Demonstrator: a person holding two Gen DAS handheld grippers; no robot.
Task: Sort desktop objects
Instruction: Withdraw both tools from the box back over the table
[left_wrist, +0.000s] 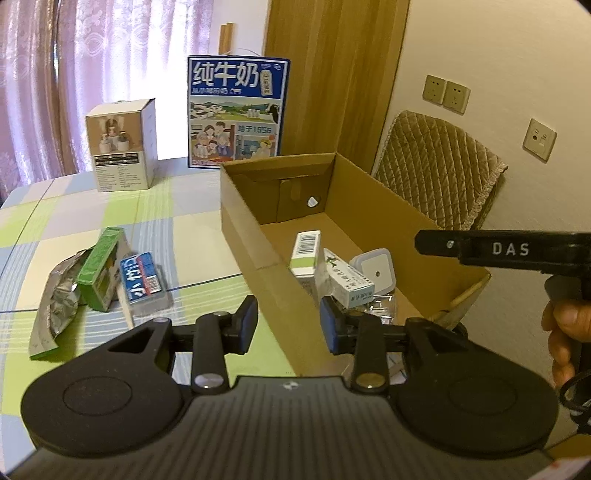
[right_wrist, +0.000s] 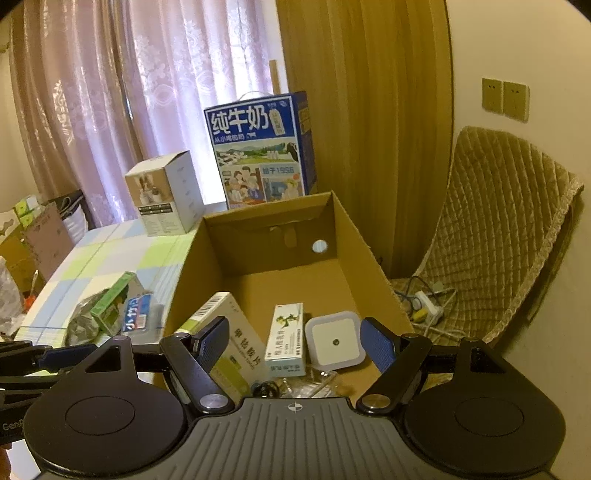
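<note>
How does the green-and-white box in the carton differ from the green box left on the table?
The green-and-white box lies inside the cardboard carton, barcode end up; the green box sits outside on the checked tablecloth, propped among a foil pouch and blue pack. Both are small cartons.

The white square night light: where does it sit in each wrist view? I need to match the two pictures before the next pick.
Left wrist: the night light is right of centre, inside the cardboard box, beyond the right pad of the left gripper.
Right wrist: the night light is centre-low, on the box floor between the open fingers of the right gripper.
Shared landmark: the blue milk carton behind the box.
</note>
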